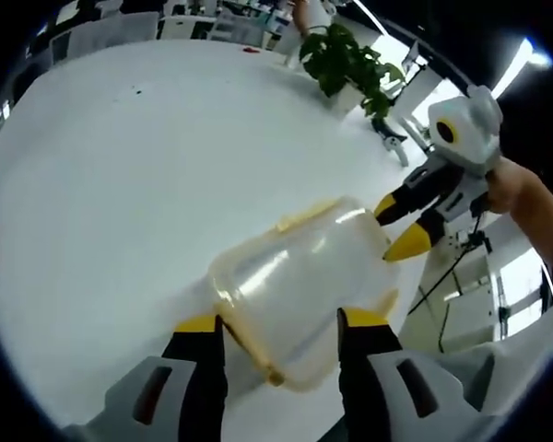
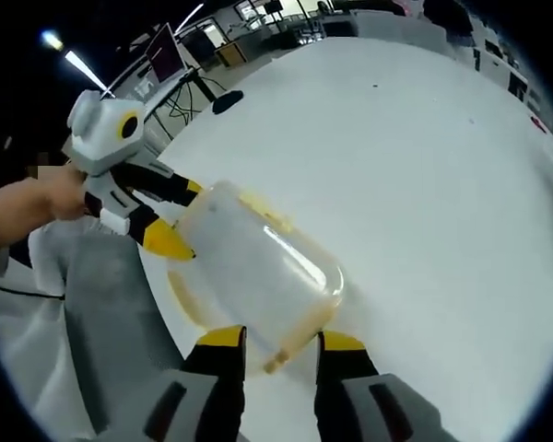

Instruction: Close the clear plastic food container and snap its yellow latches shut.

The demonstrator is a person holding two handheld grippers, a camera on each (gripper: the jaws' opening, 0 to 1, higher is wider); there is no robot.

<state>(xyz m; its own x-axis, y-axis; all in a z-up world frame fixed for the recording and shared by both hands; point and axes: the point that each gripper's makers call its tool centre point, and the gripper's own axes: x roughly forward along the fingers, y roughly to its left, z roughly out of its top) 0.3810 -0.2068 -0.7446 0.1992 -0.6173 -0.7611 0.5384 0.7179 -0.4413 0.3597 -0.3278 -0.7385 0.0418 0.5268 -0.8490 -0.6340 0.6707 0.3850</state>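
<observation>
The clear plastic food container (image 1: pixel 304 276) lies tilted over the white table (image 1: pixel 111 193), with a yellow latch (image 1: pixel 306 214) on its far long edge and another yellow latch (image 1: pixel 249 343) near my jaws. My left gripper (image 1: pixel 281 320) has one yellow-tipped jaw on each side of the container's near end and is shut on it. My right gripper (image 1: pixel 398 226) comes in from the right, its tips pressed to the opposite end. In the right gripper view, the right gripper (image 2: pixel 281 339) clasps the container (image 2: pixel 258 267) around an end latch (image 2: pixel 276 361), and the left gripper (image 2: pixel 177 216) holds the far end.
A potted green plant (image 1: pixel 350 64) stands at the table's far right edge. Hands (image 1: pixel 516 189) (image 2: pixel 37 207) hold the grippers. The table (image 2: pixel 424 166) spreads wide and bare beyond the container. Desks and a monitor (image 2: pixel 166 55) stand past the table's edge.
</observation>
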